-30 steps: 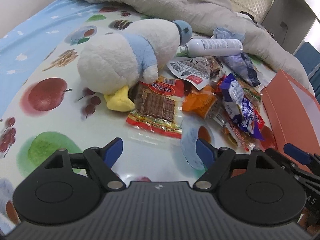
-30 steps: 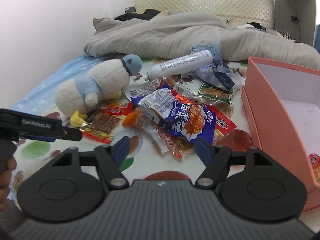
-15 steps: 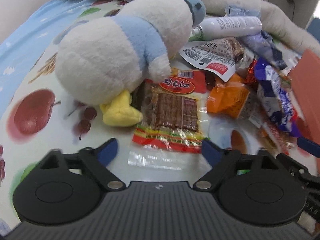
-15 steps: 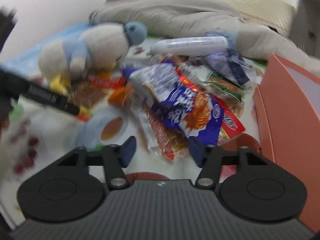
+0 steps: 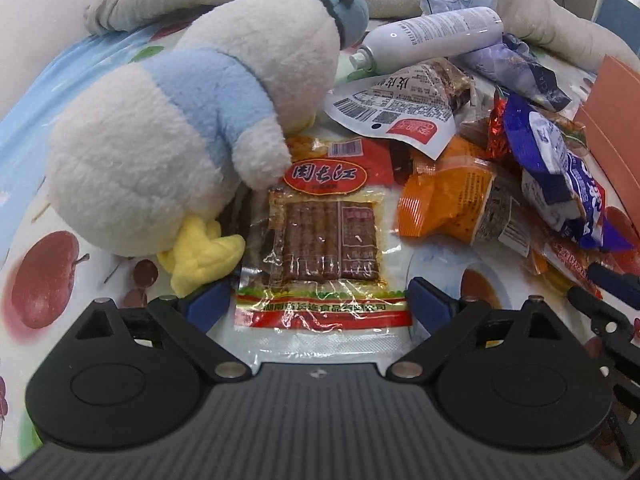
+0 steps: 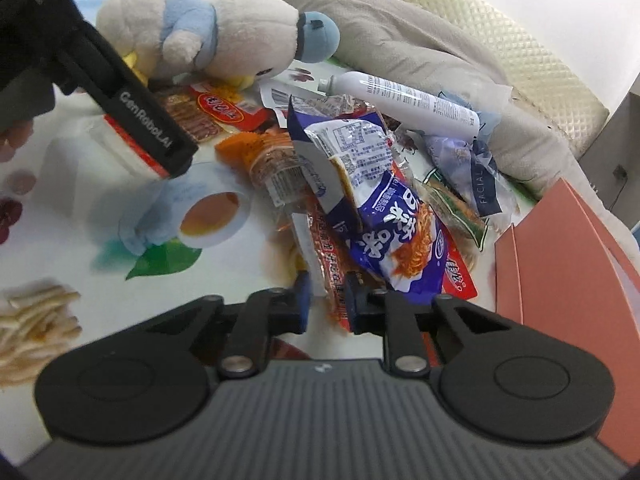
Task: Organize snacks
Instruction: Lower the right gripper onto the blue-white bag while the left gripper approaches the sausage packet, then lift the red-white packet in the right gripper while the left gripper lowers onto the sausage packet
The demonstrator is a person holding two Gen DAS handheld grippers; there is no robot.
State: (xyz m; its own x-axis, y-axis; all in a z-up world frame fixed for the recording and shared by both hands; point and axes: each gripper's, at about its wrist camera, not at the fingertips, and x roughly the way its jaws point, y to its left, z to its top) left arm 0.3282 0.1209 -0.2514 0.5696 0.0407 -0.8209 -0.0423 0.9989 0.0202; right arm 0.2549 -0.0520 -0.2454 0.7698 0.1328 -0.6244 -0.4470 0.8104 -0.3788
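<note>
Glossy crinkled plastic snack packets [image 5: 326, 236], fuzzy cloth plush toy [image 5: 168, 132], smooth printed bedsheet [image 6: 100, 184], matt pink box [image 6: 560, 264].

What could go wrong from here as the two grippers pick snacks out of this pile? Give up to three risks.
1. The right gripper is closing on a thin red packet lying under the purple bag; lifting may drag or tip that bag.
2. The left gripper straddles the tofu pack, whose top sits under the plush toy; pulling may shift the toy.
3. That pack lies flat, so the fingers may slip off.
</note>
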